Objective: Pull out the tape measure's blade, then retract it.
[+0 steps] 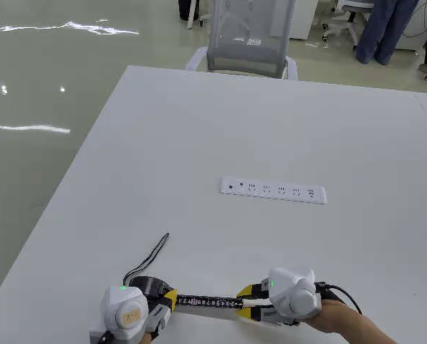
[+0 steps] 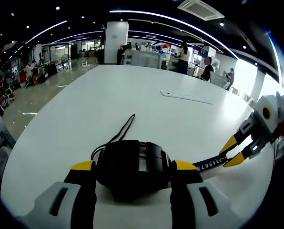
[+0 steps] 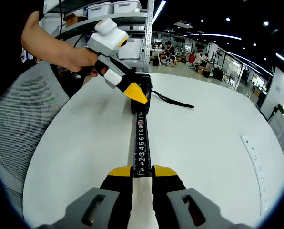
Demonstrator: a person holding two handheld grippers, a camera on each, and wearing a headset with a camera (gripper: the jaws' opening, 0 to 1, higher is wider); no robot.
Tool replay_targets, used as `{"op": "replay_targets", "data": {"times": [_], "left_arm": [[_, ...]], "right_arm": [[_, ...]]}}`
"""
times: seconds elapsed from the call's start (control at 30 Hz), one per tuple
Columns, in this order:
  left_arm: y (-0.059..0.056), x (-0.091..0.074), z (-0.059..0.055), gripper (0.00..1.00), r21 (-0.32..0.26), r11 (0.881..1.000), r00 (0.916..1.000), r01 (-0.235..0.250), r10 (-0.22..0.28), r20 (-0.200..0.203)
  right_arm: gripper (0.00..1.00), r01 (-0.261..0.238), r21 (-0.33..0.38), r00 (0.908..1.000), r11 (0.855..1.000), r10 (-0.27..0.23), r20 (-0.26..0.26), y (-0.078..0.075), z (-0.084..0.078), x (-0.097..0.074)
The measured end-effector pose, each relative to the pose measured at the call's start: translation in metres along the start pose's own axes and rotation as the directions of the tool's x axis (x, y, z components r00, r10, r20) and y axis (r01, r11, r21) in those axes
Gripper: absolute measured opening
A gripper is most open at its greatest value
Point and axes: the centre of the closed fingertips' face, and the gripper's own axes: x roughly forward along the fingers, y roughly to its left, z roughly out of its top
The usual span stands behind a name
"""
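The left gripper has its jaws clamped on either side of the black tape measure, whose case sits squarely between them on the white desk. The right gripper has its jaws pinched tight on the tip of the blade, which runs straight out from those jaws to the case. A black wrist strap trails on the desk beyond the left jaws. A white power strip lies well past it.

Black tape measure lies with blade extended.
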Motion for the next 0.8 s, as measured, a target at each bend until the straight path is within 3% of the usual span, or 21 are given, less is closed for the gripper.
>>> {"op": "replay_targets", "data": {"times": [0.8], "left_arm": [[0.0003,-0.0008,0.0006,0.60,-0.004,1.000,1.0000,0.005,-0.005,0.002]], "right_arm": [[0.14,-0.007,-0.007,0.9999,1.000,0.007,0.014,0.0002,0.0094,0.0085]]}}
